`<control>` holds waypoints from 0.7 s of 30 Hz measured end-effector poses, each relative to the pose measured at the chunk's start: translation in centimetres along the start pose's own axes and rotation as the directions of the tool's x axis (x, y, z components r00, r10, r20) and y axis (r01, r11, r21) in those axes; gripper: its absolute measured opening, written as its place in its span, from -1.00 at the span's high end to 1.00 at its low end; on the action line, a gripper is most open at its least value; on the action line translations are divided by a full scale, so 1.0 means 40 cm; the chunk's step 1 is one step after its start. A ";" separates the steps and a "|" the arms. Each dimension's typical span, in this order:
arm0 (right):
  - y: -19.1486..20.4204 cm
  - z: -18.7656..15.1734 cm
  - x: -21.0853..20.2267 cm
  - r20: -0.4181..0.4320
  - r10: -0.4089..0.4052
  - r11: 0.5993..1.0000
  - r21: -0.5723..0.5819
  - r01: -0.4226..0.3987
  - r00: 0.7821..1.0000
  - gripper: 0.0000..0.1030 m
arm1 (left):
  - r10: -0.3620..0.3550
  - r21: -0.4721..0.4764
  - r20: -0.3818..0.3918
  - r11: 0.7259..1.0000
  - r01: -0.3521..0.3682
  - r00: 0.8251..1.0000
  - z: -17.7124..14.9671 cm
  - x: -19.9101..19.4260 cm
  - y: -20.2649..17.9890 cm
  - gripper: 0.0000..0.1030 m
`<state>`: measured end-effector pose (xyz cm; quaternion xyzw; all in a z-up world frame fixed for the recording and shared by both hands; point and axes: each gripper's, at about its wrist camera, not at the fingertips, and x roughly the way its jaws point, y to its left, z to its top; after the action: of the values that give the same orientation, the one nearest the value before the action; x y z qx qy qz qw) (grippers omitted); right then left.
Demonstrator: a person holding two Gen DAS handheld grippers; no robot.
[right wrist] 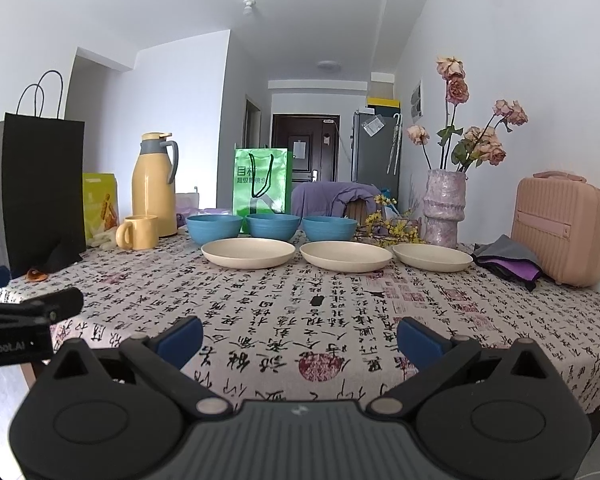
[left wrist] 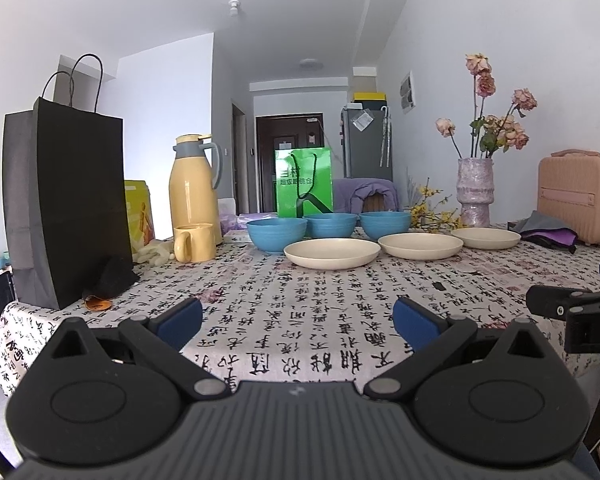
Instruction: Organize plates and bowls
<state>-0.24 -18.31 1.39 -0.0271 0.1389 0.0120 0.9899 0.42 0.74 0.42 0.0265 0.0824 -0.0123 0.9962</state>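
Three blue bowls stand in a row on the far side of the table: left point(left wrist: 276, 233) point(right wrist: 214, 228), middle point(left wrist: 331, 224) point(right wrist: 273, 226), right point(left wrist: 385, 224) point(right wrist: 329, 227). Three cream plates lie in a row in front of them: left point(left wrist: 332, 253) point(right wrist: 248, 253), middle point(left wrist: 421, 245) point(right wrist: 346, 256), right point(left wrist: 486, 237) point(right wrist: 432, 258). My left gripper point(left wrist: 298, 322) is open and empty above the near table edge. My right gripper point(right wrist: 300, 338) is open and empty, to the right of the left one and level with it.
A black paper bag point(left wrist: 66, 208), a yellow thermos point(left wrist: 194, 196) and a yellow mug point(left wrist: 194, 243) stand at the left. A green bag point(left wrist: 304, 184) stands behind the bowls. A vase of flowers point(right wrist: 444, 210), folded cloth point(right wrist: 508, 262) and a pink case point(right wrist: 564, 228) are at the right.
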 end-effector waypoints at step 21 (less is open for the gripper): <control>-0.117 0.144 0.192 0.035 -0.057 0.993 0.106 0.053 0.998 -1.00 | 0.071 -0.042 -0.037 0.996 -0.072 0.997 0.105 0.183 0.021 -1.00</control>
<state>8.88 -22.54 5.02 0.0217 0.1195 -0.0221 0.9923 8.36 1.19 3.38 0.0080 0.0994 0.0257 0.9947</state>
